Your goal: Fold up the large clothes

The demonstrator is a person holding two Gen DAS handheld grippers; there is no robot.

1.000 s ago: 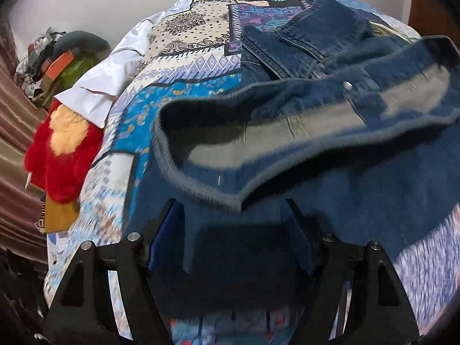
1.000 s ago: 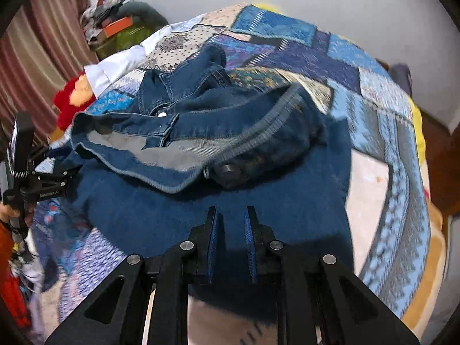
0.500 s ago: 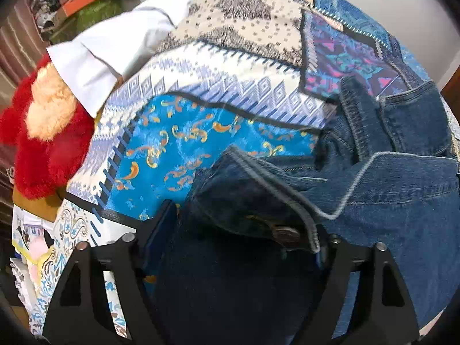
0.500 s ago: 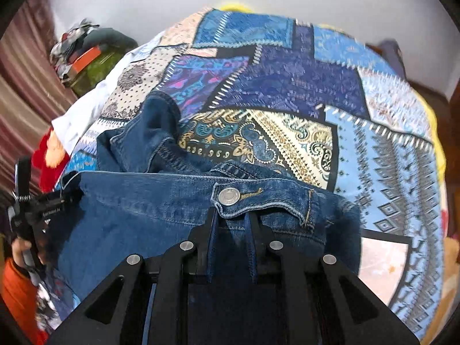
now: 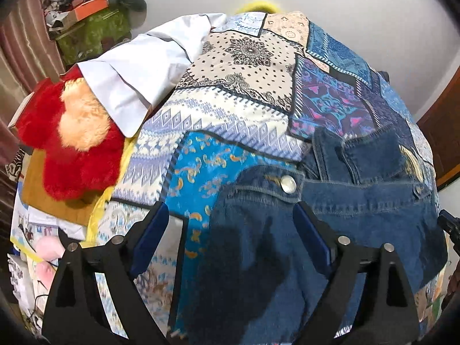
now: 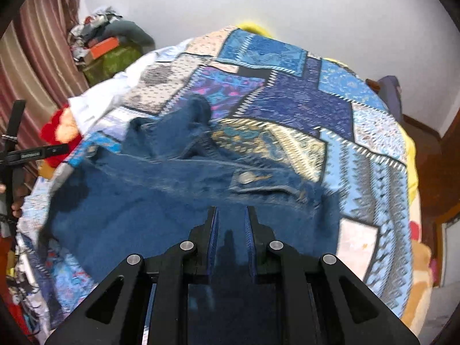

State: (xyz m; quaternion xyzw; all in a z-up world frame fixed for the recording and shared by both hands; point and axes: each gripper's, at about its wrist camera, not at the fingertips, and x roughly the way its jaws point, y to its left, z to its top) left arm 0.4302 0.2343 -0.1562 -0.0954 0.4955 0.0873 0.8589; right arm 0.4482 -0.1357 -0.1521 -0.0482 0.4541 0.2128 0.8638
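Observation:
A blue denim jacket [image 5: 359, 210] lies folded on the patchwork quilt [image 5: 247, 57], its hem band and metal button [image 5: 288, 184] facing up. My left gripper [image 5: 230, 210] hovers over the jacket's left corner. Its jaws are opening wide and the pads do not touch the cloth below them. In the right wrist view the jacket [image 6: 143, 201] is blurred, and its right-hand button [image 6: 245, 177] lies just ahead of my right gripper [image 6: 232, 211]. That gripper is shut above the denim with nothing seen pinched. The left gripper [image 6: 28, 152] shows at the far left.
A white garment [image 5: 138, 69] and a red plush toy [image 5: 72, 149] lie at the bed's left edge. A cluttered green pile [image 5: 92, 20] stands in the back corner by a striped curtain [image 6: 37, 57]. A wooden door [image 5: 442, 132] is at the right.
The lifted hem has come down flat across the jacket. My left gripper has let go, spread wider and drawn back and up. My right gripper has pulled back from the buttoned hem.

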